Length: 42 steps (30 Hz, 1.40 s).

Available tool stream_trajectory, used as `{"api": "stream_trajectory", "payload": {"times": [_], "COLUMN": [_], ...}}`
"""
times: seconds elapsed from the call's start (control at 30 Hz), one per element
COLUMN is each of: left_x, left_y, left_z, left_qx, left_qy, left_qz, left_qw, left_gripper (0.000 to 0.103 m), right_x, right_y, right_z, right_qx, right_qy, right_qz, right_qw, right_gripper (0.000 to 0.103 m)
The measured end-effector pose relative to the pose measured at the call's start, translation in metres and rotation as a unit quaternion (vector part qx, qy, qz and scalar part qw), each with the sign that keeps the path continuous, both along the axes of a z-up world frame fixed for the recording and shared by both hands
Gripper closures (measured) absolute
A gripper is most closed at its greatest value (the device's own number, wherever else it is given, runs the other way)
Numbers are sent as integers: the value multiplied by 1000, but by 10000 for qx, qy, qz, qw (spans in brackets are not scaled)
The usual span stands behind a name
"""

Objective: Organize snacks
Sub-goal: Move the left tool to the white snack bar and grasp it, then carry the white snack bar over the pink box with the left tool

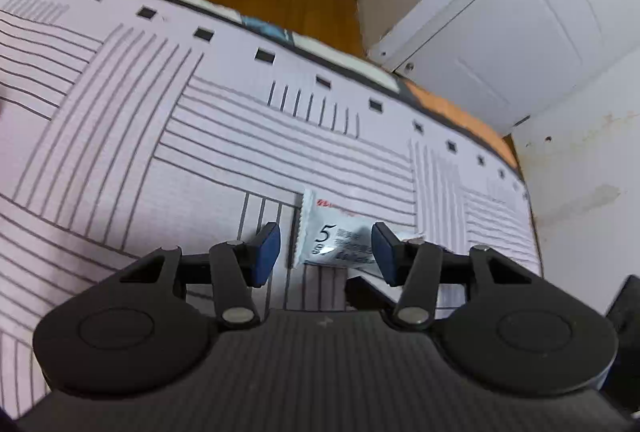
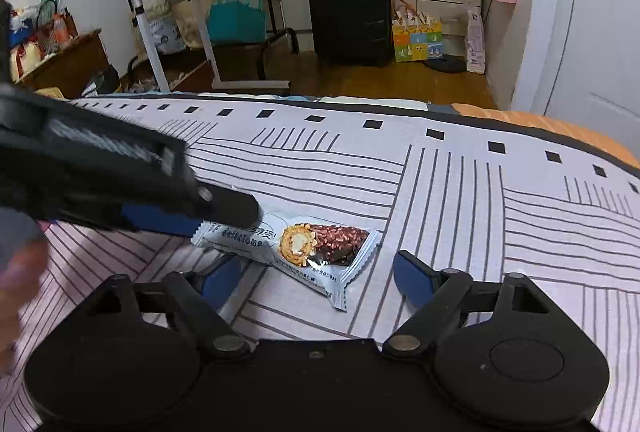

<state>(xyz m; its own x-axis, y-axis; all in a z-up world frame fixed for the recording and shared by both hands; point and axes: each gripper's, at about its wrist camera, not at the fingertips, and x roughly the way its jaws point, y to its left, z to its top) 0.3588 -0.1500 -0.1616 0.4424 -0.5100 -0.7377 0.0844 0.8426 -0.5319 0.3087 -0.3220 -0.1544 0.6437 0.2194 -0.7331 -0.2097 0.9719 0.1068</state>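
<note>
A pale blue snack wrapper (image 2: 304, 252) with a chocolate roll picture lies flat on the striped bed cover (image 2: 460, 212). In the left wrist view the same wrapper (image 1: 336, 236) shows its grey back, lying between the fingers. My left gripper (image 1: 326, 252) is open, its blue pads on either side of the wrapper's near end. In the right wrist view it reaches in from the left, fingertips (image 2: 236, 208) at the wrapper's left end. My right gripper (image 2: 316, 280) is open, low over the bed, with the wrapper just ahead between its fingers.
The bed's far edge (image 2: 360, 102) drops to a wooden floor. Beyond stand a black suitcase (image 2: 348, 8), a rolling side table (image 2: 208, 12), bags and a colourful box (image 2: 418, 40). A white door (image 1: 520, 32) and wall are at the right.
</note>
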Motion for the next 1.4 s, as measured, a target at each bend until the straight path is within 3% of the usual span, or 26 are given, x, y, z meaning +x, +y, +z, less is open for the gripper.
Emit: {"api": "stream_trajectory", "payload": {"times": [0.1,0.27,0.57,0.77,1.4], "left_x": [-1,-5,-24,-50,-148], "left_y": [-1,-9,-5,-1,42], "left_z": [-6,-5,10,29,90], "left_qx": [-155,-70,-78,160,770], "left_qy": [-170,-299,-129,-123,123], "left_qz": [-78,-312,-592,-716,-662], "left_qw": [9997,9990,9981,9972,9948], "left_gripper": [63,68,67,64,64], "right_x": [-4,-10,-27,-48,-136], "right_y": [7,17,16,23,81], "right_z": [-4,-6,7,20,72], "right_qx": [-148,-420,-59,248,101], "right_qy": [-109,-322,45,132,435], "right_qz": [68,-93,-364,-341,-80], "right_qw": [9998,9986,9993,9990,9990], "right_gripper": [33,41,35,27,26]}}
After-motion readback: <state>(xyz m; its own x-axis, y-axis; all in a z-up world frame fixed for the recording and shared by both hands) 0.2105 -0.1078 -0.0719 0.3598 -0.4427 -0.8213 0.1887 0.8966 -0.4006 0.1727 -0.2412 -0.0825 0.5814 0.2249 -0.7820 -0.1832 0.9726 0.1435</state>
